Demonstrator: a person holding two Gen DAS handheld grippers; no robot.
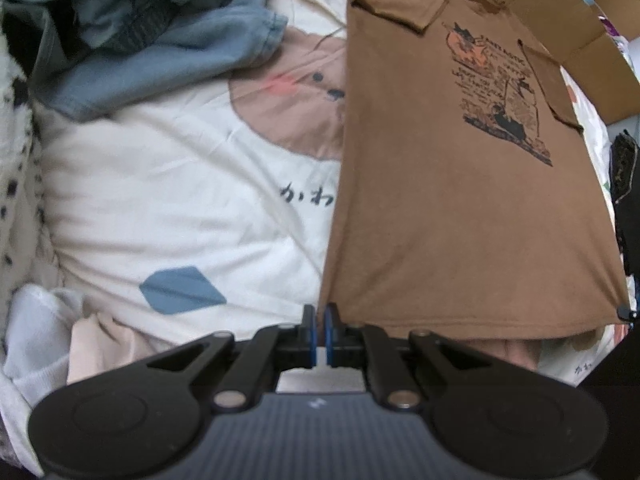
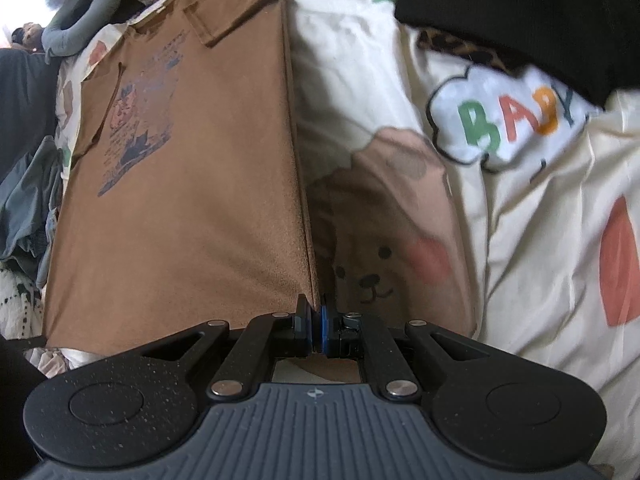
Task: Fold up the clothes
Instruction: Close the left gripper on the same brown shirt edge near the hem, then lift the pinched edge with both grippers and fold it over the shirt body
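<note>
A: Left wrist cam? 
B: Sits right behind the left gripper [image 1: 322, 316], looks steeply down & fwd along the fingers onto the bedspread [image 1: 160, 200]. Close in. Brown T-shirt [image 1: 460, 200] fills its right half, hem nearest the lens.

A: Right wrist cam? 
B: Same setup behind the right gripper [image 2: 314, 320], also steep, close. Shirt [image 2: 180, 200] on its left half.

A: Overlap? 
B: Both see the shirt w/ its print, plus bedspread [image 2: 520, 240] either side.
</note>
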